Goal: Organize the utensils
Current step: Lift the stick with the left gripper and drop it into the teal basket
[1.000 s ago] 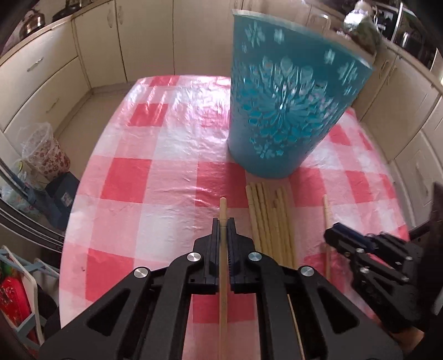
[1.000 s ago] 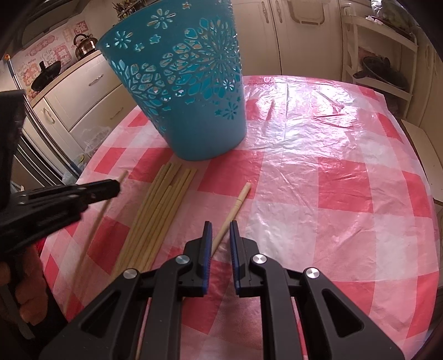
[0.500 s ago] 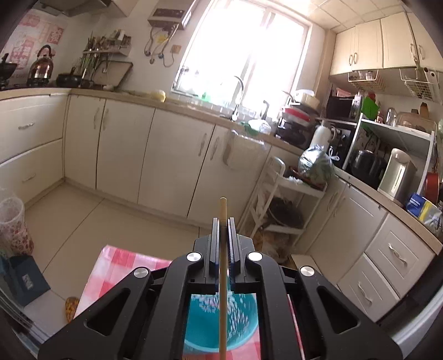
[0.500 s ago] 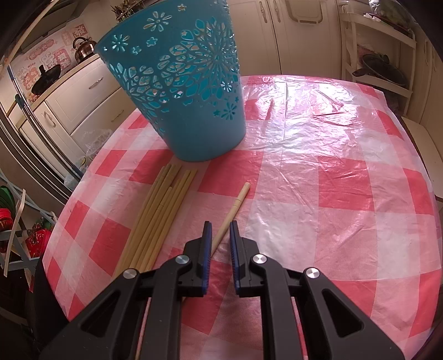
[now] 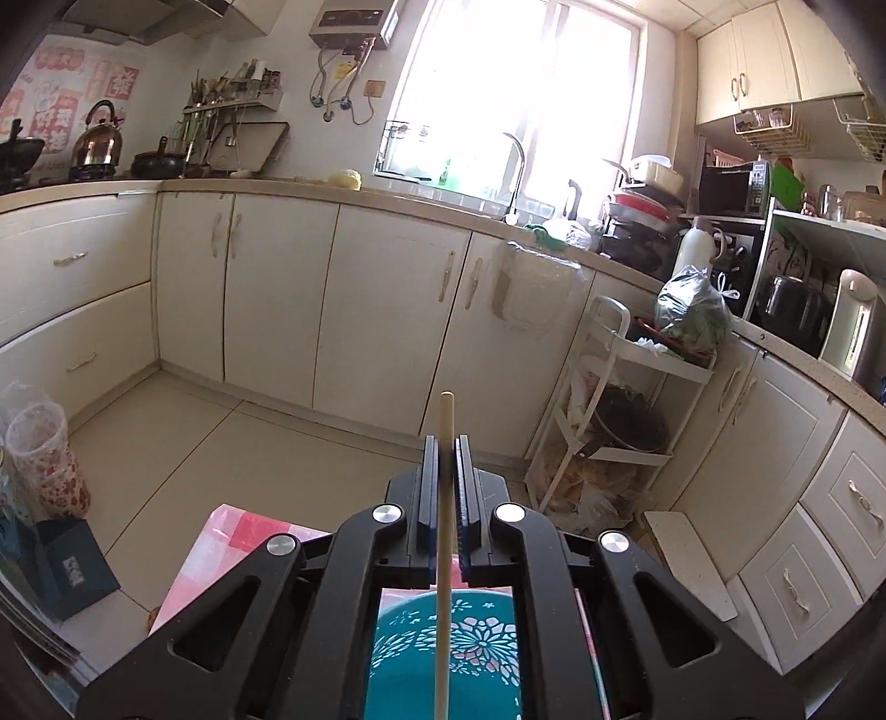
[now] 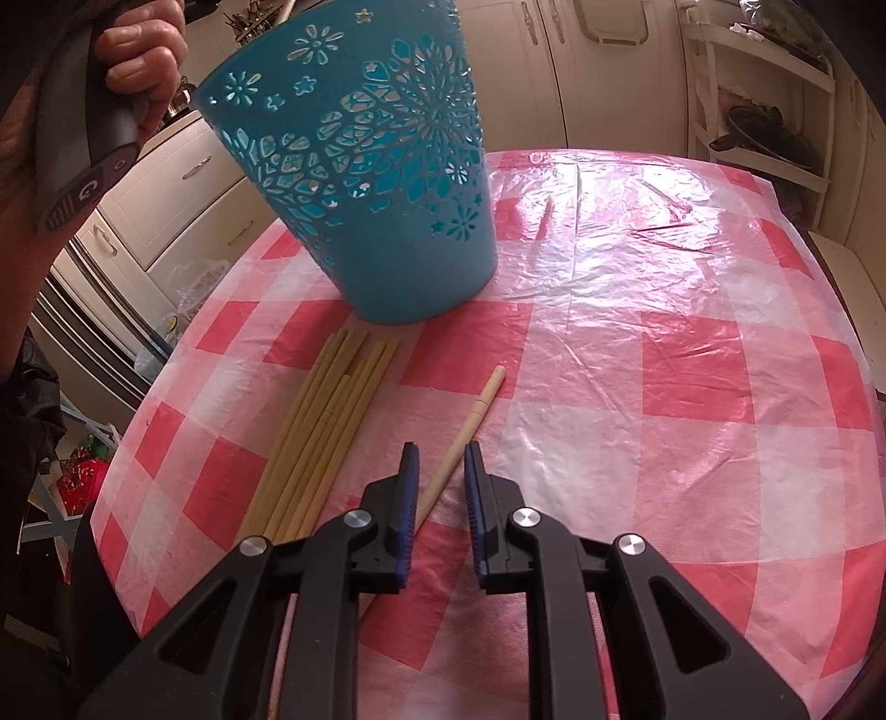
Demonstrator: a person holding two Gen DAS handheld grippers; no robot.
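Note:
My left gripper (image 5: 446,448) is shut on a pale wooden chopstick (image 5: 444,559), held up in the air. Its thick end sticks out past the fingertips, and its shaft runs down over the open mouth of the blue cut-out basket (image 5: 476,653). In the right wrist view the basket (image 6: 365,166) stands on the checked table. My right gripper (image 6: 441,459) hovers low over a single chopstick (image 6: 476,412) lying slantwise. Its jaws are opening; the stick lies between them and the pads do not press on it. Several more chopsticks (image 6: 321,432) lie bundled to its left.
The round table (image 6: 692,387) carries a red-and-white cloth under clear plastic. A hand (image 6: 138,50) grips the left tool's handle at the upper left, beside the basket. Cream cabinets (image 5: 387,310), a white rack (image 5: 609,421) and a counter surround the table.
The left gripper lifted its chopstick off the table and now hangs above the basket, facing the kitchen. It left the lower left of the right view; its hand shows top left. Right jaws widened slightly.

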